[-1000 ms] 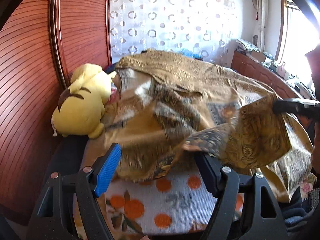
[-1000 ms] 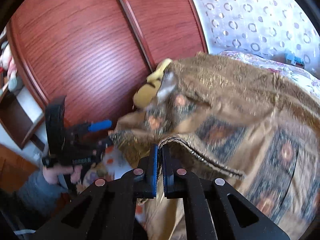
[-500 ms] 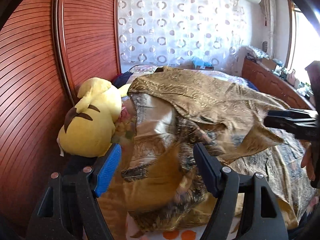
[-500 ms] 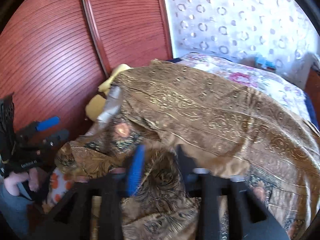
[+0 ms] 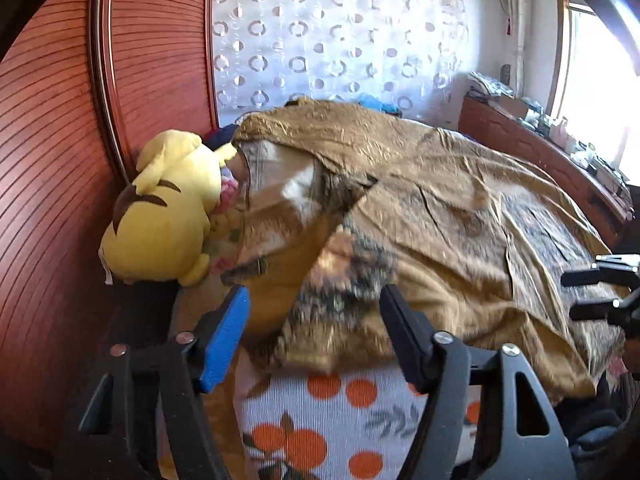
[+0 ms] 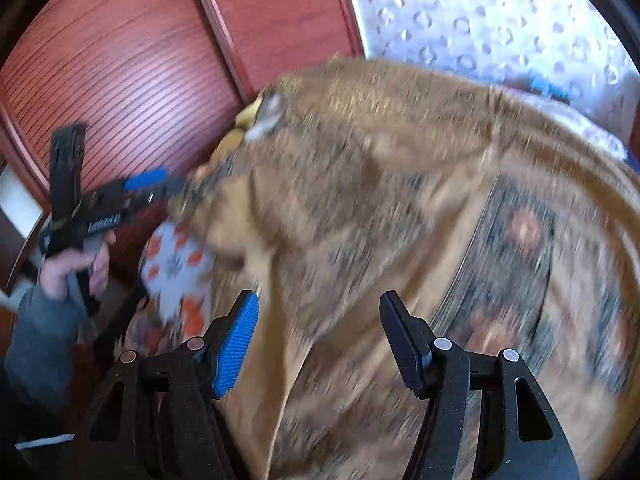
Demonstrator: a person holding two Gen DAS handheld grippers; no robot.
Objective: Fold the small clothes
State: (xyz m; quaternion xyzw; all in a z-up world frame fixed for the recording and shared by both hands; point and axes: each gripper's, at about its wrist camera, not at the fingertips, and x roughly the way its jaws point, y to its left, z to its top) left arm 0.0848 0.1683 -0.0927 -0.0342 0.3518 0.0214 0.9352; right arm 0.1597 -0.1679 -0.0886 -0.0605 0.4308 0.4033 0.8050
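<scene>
A second earlier the right gripper [image 6: 318, 340] had been clamped on an edge of the gold-brown patterned cloth [image 5: 420, 208] and holding it up. By this moment it had let go, and the lifted flap had dropped back onto the bed, so the cloth lay spread and rumpled again. The left gripper [image 5: 314, 336] had been open throughout.

Both pairs of fingers stood wide apart and held nothing. In the left wrist view the near hem of the cloth lay between the blue pad [image 5: 224, 340] and the black one, but whether it touched them could not be told. In the right wrist view the cloth filled the frame from 12 to 5 o'clock, heavily blurred, with the left gripper at about 9 o'clock against its edge.

The cloth sat on the bed over an orange-spotted white sheet [image 5: 332, 412], which showed at 6 o'clock in the left view. A yellow plush toy [image 5: 164, 212] lay at 9 o'clock beside the wooden wardrobe doors [image 5: 52, 140], touching the cloth's far-left corner.

The step looked like a release between folds, with the fold itself not yet made neatly. The next move probably called for finding two clean corners or a straight hem, gripping both, and pulling the fabric taut before laying it over.
</scene>
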